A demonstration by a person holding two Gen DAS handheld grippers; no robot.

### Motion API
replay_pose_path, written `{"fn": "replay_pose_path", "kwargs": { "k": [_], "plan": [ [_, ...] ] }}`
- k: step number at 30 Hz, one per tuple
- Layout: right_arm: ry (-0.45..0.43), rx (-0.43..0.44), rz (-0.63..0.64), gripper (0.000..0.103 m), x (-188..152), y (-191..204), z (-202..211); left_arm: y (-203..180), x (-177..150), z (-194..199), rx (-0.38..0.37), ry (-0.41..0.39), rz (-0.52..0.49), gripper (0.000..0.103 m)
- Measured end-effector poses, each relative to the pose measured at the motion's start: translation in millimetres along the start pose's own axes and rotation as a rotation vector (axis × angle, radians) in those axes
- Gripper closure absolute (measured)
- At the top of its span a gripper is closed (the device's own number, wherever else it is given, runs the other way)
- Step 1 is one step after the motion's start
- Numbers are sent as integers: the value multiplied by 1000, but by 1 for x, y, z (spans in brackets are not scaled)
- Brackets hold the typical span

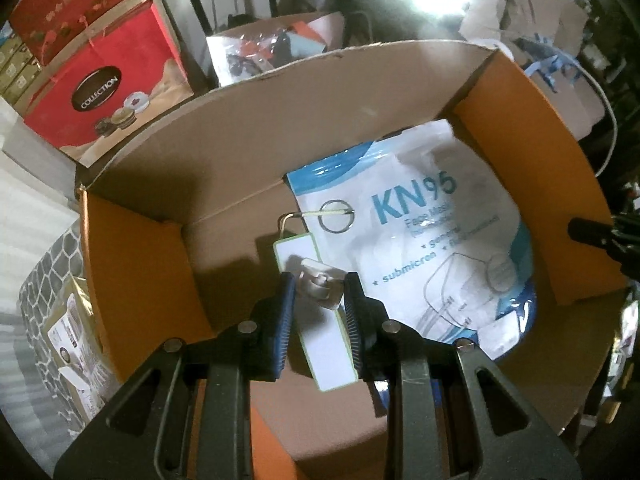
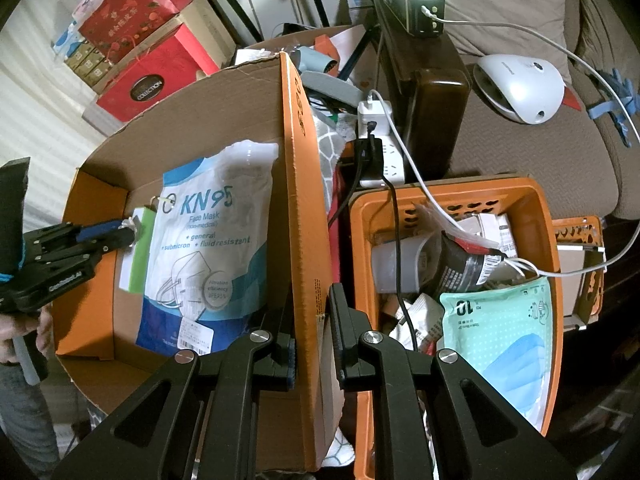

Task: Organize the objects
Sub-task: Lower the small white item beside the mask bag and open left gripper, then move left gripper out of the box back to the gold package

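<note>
A: Left of the field, what does the left gripper (image 1: 318, 288) hold, and how does it lie?

B: Its jaws are closed to a narrow gap on a small beige clip fixed to a white card with green edging (image 1: 316, 316). The card sits inside the cardboard box (image 1: 240, 136), just above the floor. Its long axis runs roughly along the fingers; the far end, carrying a wire loop and a metal ring (image 1: 338, 216), points toward the back wall, the near end toward the camera.

A: And beside it?

B: The KN95 face mask pack (image 1: 420, 240) lies flat on the box floor, its top edge toward the back wall; the ring rests over its upper left corner.

A: Moving right?

B: The right gripper (image 2: 312, 344) straddles the orange side wall of the box (image 2: 302, 200), jaws closed against it from either side. Beyond the wall stands an orange basket (image 2: 536, 216) holding a mint-green mask packet (image 2: 500, 320), a black-labelled pouch (image 2: 460, 264) and cables.
</note>
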State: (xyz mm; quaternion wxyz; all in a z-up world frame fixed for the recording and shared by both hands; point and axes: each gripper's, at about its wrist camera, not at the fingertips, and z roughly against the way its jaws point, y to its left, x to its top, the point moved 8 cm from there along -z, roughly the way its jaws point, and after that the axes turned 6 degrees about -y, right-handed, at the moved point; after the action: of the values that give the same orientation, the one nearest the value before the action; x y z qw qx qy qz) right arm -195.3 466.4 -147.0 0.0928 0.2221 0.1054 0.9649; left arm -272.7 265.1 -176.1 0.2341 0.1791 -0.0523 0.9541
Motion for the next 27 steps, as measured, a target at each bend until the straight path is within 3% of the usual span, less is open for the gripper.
{"fn": "replay_pose_path", "kwargs": {
  "k": [11,13,14,23,25,27],
  "plan": [
    [-1,3,-4,90,1,3,-1,7,1,-4,12,3,30,78],
    [-1,5,-5,90,2,2,-1,8,2,-1,14,-4,37,61],
    [0,5,-5,90,2,1,-1,8,3,1,15,-12,37,57],
    [0,6,-5,90,2,1,-1,-2,9,20,2,-60,29,35],
    [0,6,-5,90,2,1,-1,-4,10,25,-4,-71,31,23],
    [0,5,-5,90,1,2,-1,-6,12,32,-16,-89,35,23]
  ]
}}
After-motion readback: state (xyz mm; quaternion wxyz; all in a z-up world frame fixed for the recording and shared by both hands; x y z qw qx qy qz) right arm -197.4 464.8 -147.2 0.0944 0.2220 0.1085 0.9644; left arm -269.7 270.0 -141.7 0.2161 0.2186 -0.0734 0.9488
